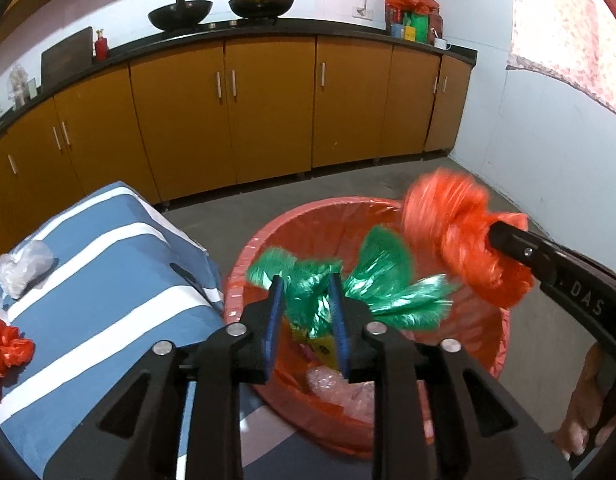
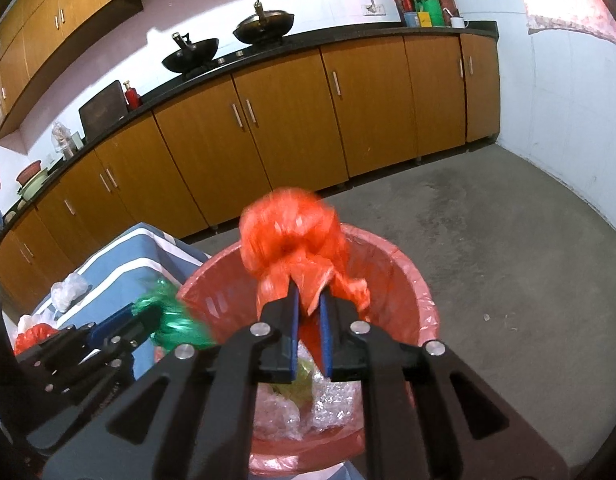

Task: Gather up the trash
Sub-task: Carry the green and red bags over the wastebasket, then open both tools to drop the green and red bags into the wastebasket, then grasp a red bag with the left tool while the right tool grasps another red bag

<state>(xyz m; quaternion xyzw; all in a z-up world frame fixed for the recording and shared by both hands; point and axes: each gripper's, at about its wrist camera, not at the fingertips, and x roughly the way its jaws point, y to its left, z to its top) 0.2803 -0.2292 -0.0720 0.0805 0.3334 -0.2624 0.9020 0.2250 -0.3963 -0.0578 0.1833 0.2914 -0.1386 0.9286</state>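
Left gripper (image 1: 306,304), jaws part open, has the green bag (image 1: 347,284) between its pads over the bin (image 1: 244,256). Right gripper (image 2: 306,312), nearly closed, pinches the orange bag (image 2: 292,236) by its tail above the far rim. Both judged light, soft, slippery film; best gripped at a bunched twist.

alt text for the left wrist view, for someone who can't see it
The left gripper has a crumpled green plastic bag between its fingers above a red-lined trash bin. At right, the right gripper holds an orange bag; a striped cloth lies left.
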